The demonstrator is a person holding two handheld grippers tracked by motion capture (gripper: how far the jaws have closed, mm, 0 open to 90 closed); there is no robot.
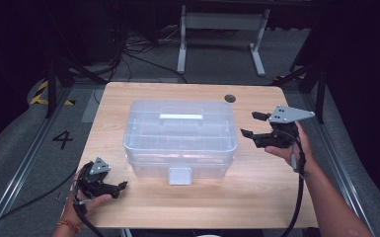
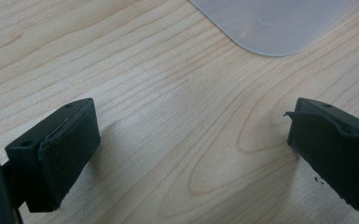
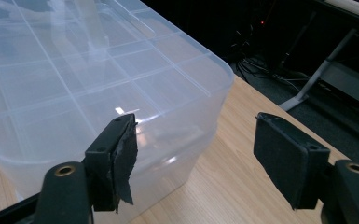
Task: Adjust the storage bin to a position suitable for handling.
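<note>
Forearms come in from the near edge of the wooden worktop (image 1: 256, 197), each hand holding a set of tongs. Nearest, at the front left corner, the left tongs (image 1: 121, 186) lie low over the wood, held in the left hand (image 1: 90, 197), with a grey three-cornered plate on top and a cable trailing back off the edge. In the left gripper view the left tongs (image 2: 191, 144) stand wide apart with bare wood grain between the two black pads, clamped on nothing; a rounded corner of frosted plastic lies beyond them, apart from both pads.

Farther in, at the middle of the worktop, sits the clear plastic storage box (image 1: 180, 138), closed, with a divided lid, a handle bar along its top and a latch on its near face. It touches neither set of tongs.

Right of the box and a little farther back, the right tongs (image 1: 249, 123) hover above the worktop, held in the right hand (image 1: 288, 148), pointing at the box's right end from just beside it. In the right gripper view the right tongs (image 3: 196, 154) are also spread apart and hold nothing, with the box's corner (image 3: 121, 84) behind the one pad and bare wood behind the other.

Beyond the worktop are a dark floor, cables and a white stand (image 1: 222, 34).
</note>
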